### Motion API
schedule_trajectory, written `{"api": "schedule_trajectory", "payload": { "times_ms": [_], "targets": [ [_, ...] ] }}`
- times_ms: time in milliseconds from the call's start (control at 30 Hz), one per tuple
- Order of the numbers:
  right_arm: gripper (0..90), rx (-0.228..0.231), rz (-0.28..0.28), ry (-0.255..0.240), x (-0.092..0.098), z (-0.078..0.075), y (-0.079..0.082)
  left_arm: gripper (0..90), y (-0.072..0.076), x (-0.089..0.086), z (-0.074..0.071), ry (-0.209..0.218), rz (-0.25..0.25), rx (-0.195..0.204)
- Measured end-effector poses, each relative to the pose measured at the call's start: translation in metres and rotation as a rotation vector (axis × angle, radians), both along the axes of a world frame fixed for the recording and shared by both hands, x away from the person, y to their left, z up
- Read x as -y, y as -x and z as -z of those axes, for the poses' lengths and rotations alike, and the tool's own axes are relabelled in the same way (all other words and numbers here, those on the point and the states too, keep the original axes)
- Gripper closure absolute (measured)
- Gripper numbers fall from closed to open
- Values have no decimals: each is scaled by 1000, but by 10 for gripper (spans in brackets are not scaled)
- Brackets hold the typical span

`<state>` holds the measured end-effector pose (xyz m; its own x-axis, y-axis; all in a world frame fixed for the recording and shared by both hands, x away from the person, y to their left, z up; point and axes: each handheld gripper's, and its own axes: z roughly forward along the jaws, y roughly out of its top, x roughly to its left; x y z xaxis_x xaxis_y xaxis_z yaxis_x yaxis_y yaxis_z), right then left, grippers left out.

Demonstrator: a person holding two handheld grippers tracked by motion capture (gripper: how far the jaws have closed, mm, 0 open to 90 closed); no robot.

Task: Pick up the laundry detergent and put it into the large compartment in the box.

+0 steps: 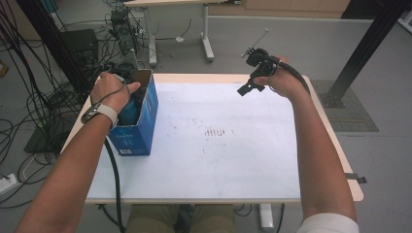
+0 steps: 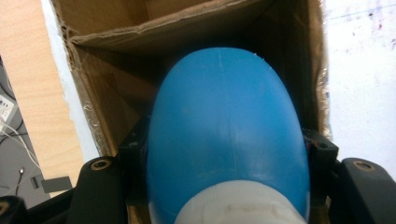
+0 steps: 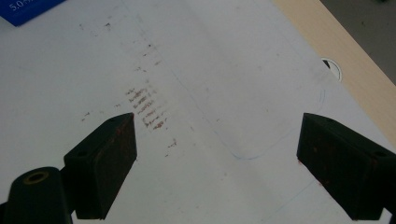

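White sheet covers the tabotop? No: white-covered tabletop (image 1: 233, 160) is mostly bare, faint reddish smudges mid-sheet, so nothing blocks either arm. Blue-sided cardboard box (image 1: 145, 121) stands open-topped at the left edge, likely so things drop in from above. Left hand-held gripper (image 1: 127, 99) sits over the box mouth, jaws clamped on a blue rounded object (image 2: 226, 130), which hangs just inside between the cardboard walls; tight fit, walls close on both sides. Right hand-held gripper (image 3: 217, 163) is held up over the far right part, jaws wide, nothing between them, probably waiting. Cables and desk legs lie beyond.
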<state>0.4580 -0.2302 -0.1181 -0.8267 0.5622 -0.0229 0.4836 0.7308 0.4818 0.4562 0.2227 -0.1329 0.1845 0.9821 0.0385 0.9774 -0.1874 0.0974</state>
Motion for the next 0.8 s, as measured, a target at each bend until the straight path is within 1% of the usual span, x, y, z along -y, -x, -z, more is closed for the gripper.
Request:
{"api": "schedule_trajectory", "payload": {
  "times_ms": [267, 367, 433, 467, 533, 633, 667, 800],
  "targets": [
    [122, 0, 2, -1, 0, 0, 0, 374, -2, 1, 10, -4, -2, -13],
    [122, 0, 1, -2, 0, 0, 1, 373, -3, -1, 16, 3, 1, -19],
    [122, 0, 2, 0, 0, 0, 1, 374, -2, -1, 20, 4, 3, -16],
    [121, 0, 1, 0, 0, 0, 1, 374, -1, -2, 20, 2, 2, -7],
    [122, -1, 1, 2, -1, 0, 0, 374, -3, -3, 19, 8, 5, -16],
    [121, 0, 0, 1, -1, 0, 1, 374, -2, -5, 20, 7, 4, -10],
    [121, -1, 1, 3, -1, 0, 1, 374, -2, -5, 21, 2, 4, -12],
    [122, -2, 4, 2, -1, 0, 1, 375, -3, -6, 21, 6, -1, -14]
  ]
}}
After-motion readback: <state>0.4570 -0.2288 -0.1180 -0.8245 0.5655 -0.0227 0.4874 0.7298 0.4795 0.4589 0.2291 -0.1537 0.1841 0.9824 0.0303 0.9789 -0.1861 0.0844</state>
